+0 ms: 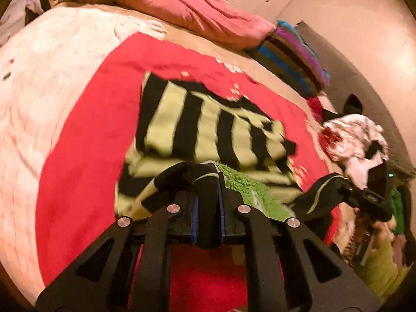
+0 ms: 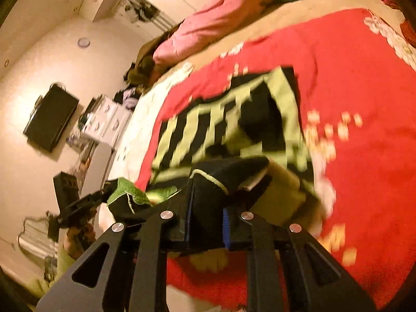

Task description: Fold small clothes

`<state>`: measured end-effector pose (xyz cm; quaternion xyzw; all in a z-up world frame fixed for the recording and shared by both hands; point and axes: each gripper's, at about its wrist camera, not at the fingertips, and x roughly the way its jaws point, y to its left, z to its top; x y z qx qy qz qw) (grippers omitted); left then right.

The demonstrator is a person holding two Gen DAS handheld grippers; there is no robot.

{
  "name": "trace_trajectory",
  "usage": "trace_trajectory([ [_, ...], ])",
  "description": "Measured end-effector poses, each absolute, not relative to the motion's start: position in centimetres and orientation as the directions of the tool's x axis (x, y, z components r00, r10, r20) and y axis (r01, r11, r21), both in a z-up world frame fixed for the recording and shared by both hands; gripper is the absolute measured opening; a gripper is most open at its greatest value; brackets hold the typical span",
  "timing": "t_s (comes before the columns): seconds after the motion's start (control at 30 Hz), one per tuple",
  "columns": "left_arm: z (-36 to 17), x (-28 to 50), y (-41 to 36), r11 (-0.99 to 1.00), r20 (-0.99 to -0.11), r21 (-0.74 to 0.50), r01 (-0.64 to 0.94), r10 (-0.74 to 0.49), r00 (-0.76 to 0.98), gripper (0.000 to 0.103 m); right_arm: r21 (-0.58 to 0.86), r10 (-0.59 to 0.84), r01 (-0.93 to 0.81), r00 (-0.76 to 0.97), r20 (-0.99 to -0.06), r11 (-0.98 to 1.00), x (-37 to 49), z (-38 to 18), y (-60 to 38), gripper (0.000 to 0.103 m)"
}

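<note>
The black-and-lime striped garment point(image 1: 208, 127) is lying partly folded on the red blanket of the bed, stripes running across it. Its near black hem, with fuzzy green lining point(image 1: 249, 189) showing, is lifting off the bed where I am pinching it at two corners; motion blur is softening details.

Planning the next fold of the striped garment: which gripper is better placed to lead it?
Neither clearly. The left gripper and the right gripper are both shut on the near black hem of the striped garment, lifted off the red blanket. Probably both carry it forward together.
</note>
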<state>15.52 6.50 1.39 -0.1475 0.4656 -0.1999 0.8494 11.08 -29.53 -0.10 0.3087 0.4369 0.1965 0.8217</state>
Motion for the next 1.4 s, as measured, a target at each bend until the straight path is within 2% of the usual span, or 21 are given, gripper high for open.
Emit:
trace_trajectory([
  [0.23,-2.3,21.6,5.6,0.927,-0.795,-0.360,0.103,-0.363,0.485,0.008,0.647,0.508,0.065,0.562,-0.653,0.760,18.0,-3.4,-31.1,0.016],
  [0.37,-3.5,20.9,6.8,0.931,-0.787,-0.362,0.055,-0.337,0.516,0.021,0.648,0.504,0.127,0.524,-0.687,0.751,18.6,-6.6,-31.3,0.022],
  [0.43,-3.2,19.8,7.5,0.935,-0.774,-0.350,0.058,-0.323,0.544,0.028,0.674,0.520,0.130,0.537,-0.665,0.727,17.9,-7.4,-31.8,0.030],
  [0.5,-3.0,18.7,8.3,0.937,-0.765,-0.343,0.063,-0.318,0.560,0.029,0.697,0.535,0.116,0.556,-0.636,0.708,16.9,-7.7,-32.4,0.048],
  [0.67,-2.5,16.6,9.2,0.959,-0.771,-0.274,0.077,-0.267,0.579,0.032,0.683,0.487,0.101,0.626,-0.609,0.724,15.0,-6.6,-33.7,0.080],
  [0.83,-2.6,16.3,9.0,0.972,-0.783,-0.212,0.103,-0.231,0.577,0.038,0.533,0.381,0.046,0.646,-0.661,0.845,14.3,-4.8,-34.1,0.081],
  [0.93,-2.3,16.9,8.4,0.973,-0.785,-0.188,0.135,-0.231,0.575,0.045,0.360,0.298,-0.034,0.636,-0.711,0.932,13.9,-4.1,-32.6,0.081],
  [1.03,-1.9,17.9,7.1,0.976,-0.788,-0.104,0.194,-0.199,0.583,0.047,0.188,0.232,-0.137,0.635,-0.737,0.973,13.7,-3.9,-30.5,0.081],
  [1.13,-2.0,19.6,5.7,0.967,-0.806,-0.030,0.252,-0.173,0.566,0.057,0.043,0.178,-0.226,0.625,-0.760,0.973,14.1,-4.3,-28.5,0.081],
  [1.23,-2.2,21.2,4.5,0.954,-0.818,0.017,0.298,-0.158,0.553,0.057,-0.113,0.109,-0.304,0.626,-0.773,0.946,15.1,-4.9,-26.7,0.081],
  [1.4,-3.2,24.0,3.0,0.945,-0.846,0.002,0.326,-0.173,0.504,0.057,-0.169,0.103,-0.387,0.591,-0.800,0.907,17.3,-6.1,-25.6,0.081],
])
